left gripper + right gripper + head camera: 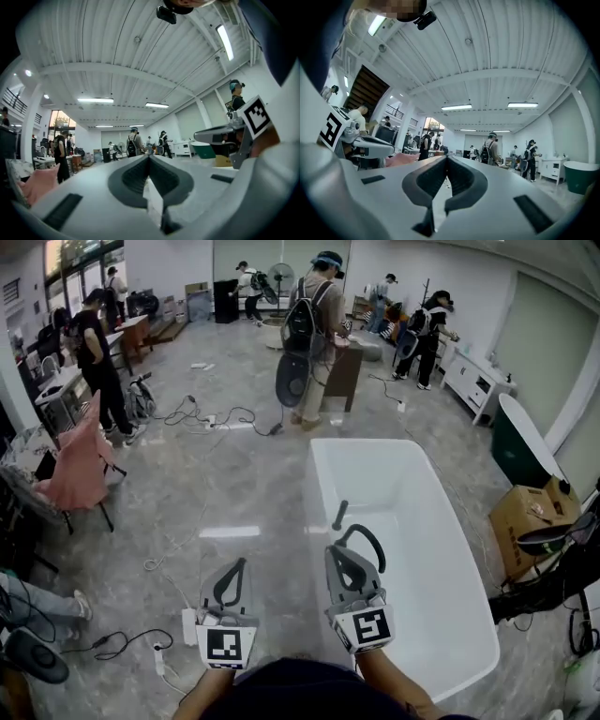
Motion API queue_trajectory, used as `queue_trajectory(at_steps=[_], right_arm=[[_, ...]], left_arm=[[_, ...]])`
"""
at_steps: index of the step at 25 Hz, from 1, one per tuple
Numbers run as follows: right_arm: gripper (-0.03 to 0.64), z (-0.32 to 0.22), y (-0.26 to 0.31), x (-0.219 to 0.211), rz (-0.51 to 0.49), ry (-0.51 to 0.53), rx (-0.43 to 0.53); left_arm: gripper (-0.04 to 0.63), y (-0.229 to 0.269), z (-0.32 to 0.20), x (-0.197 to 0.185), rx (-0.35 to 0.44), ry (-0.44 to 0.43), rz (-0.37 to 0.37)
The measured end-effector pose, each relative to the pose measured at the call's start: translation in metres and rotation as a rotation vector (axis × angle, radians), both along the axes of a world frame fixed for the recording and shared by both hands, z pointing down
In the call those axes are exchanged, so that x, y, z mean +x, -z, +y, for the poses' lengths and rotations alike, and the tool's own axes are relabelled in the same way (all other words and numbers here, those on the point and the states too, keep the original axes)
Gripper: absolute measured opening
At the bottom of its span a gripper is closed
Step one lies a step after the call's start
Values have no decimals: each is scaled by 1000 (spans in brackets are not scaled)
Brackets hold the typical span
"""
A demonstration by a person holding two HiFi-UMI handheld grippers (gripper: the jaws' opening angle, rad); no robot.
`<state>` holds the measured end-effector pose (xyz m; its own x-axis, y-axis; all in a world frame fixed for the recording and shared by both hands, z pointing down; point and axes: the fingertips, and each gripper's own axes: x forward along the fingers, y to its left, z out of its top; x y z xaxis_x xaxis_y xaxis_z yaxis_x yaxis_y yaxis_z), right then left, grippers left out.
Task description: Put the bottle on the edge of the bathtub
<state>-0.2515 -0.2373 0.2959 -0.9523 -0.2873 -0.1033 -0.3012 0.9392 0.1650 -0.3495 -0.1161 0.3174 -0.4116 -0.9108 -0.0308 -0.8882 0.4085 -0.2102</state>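
Note:
A small dark bottle (339, 515) stands upright on the left rim of the white bathtub (316, 486). My right gripper (351, 536) hovers just in front of the bottle, over the same rim, with its jaws shut and nothing between them. My left gripper (232, 565) is held over the floor to the left of the tub, also shut and empty. Both gripper views look level across the room and up at the ceiling. Neither shows the bottle or the tub. The left gripper (149, 157) and the right gripper (446, 158) each show their tips touching.
A person with a backpack (314, 324) stands beyond the tub's far end, and other people work further back. A pink chair (80, 465) is at the left. Cables and a power strip (187, 624) lie by my left gripper. A cardboard box (527, 514) sits right of the tub.

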Motion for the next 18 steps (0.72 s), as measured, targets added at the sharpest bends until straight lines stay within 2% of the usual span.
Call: queue_trajectory(at_steps=[3,6,8,14,18], right_arm=[[17,27,9,-20,-16,53,9],[17,43,19,-36,-39,94,18],[17,48,25,-42,-63,98,25],[17,70,29,-49,-79,85,21],[17,83,23,-43,-73,80,28]], left_arm=[[2,6,35,-18,16,78,22],[2,14,60,-36,19,136,-18],[2,19,70,-42,31,160,-1],[2,22,91,-45,34,172,28],[2,18,100,-44,38,161,15]])
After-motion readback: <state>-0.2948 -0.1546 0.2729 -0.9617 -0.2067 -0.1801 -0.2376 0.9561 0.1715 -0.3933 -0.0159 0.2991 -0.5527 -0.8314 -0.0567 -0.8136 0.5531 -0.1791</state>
